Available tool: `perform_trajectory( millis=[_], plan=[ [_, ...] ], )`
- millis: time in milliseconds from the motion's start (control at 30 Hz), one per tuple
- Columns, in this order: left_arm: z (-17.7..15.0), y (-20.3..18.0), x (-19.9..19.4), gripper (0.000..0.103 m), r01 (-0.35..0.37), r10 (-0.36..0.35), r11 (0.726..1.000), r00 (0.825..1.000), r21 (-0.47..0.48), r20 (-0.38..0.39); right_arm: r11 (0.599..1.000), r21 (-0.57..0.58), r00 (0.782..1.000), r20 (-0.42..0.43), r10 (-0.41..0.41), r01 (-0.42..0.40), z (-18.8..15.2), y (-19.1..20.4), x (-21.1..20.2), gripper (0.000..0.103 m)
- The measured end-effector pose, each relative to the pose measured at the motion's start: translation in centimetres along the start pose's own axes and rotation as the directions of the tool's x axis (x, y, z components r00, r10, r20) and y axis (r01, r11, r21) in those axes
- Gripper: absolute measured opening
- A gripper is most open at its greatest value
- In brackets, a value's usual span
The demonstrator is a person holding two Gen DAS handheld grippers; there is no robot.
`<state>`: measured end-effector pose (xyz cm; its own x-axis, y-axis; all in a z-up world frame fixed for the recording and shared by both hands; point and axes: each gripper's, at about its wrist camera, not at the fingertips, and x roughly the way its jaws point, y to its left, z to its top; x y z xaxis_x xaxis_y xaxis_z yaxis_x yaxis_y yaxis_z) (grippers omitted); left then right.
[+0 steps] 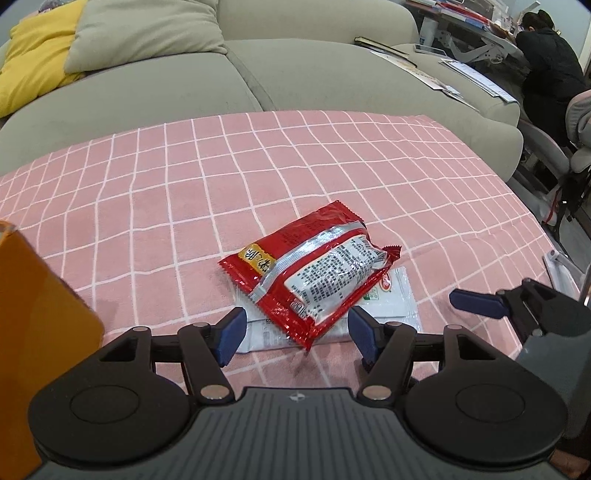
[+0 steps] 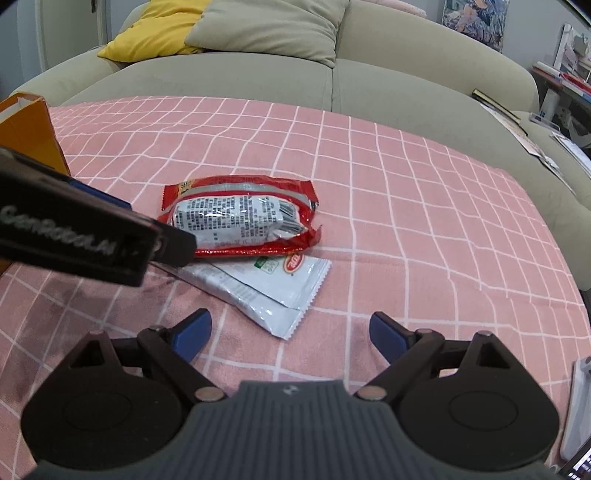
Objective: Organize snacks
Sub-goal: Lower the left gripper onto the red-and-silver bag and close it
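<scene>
Left tool [image 1: 295, 334] before crinkled red packet [image 1: 310, 269]

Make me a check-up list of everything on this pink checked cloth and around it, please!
Surface: pink checked cloth, slightly wrinkled.
Job's things: red snack packet lies back side up on top of white snack packets; two white ones show, overlapping.
Clutter: orange box at the cloth's left edge.
Grippers: left gripper open, jaws either side of the red packet's near corner, not pressing it; right gripper open, empty, just short of the white packets.
Cables: nothing seen.
Surroundings: grey-green sofa with yellow cushion and grey-green cushion; papers on its arm; a person at a desk.
</scene>
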<state>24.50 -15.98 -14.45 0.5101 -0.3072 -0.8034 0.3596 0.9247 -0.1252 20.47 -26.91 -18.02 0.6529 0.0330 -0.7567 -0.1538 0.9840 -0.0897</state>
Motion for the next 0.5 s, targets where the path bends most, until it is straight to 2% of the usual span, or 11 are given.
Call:
perform_trajectory(
  millis=[33,67,100,200,300,500],
  plan=[
    [0.1,-0.1,0.2,0.074,0.001,-0.001,1.000,1.000,-0.002,0.000,1.000,0.006,1.000,-0.002,0.003,-0.003,0.0,-0.1,0.0,0.089],
    [0.2,-0.1,0.4,0.068,0.005,-0.005,1.000,1.000,-0.002,-0.004,1.000,0.010,1.000,-0.003,0.005,-0.005,0.0,-0.1,0.1,0.089],
    [0.2,-0.1,0.7,0.056,0.008,-0.008,1.000,1.000,-0.003,-0.011,1.000,0.011,1.000,-0.005,0.008,-0.008,0.0,-0.2,0.1,0.089],
    [0.3,0.2,1.2,0.034,0.001,-0.002,1.000,1.000,-0.013,-0.023,1.000,0.001,1.000,-0.008,0.008,-0.008,0.1,-0.2,0.2,0.092],
    [0.3,0.9,1.1,0.029,0.006,-0.007,0.999,1.000,-0.040,-0.015,1.000,-0.023,1.000,-0.009,0.019,-0.019,0.3,-0.2,0.3,0.093],
    [0.2,1.7,0.3,0.024,-0.050,0.050,0.998,0.999,-0.047,-0.015,0.992,-0.113,0.999,-0.013,0.050,-0.051,1.3,0.4,0.8,0.096]
  ],
)
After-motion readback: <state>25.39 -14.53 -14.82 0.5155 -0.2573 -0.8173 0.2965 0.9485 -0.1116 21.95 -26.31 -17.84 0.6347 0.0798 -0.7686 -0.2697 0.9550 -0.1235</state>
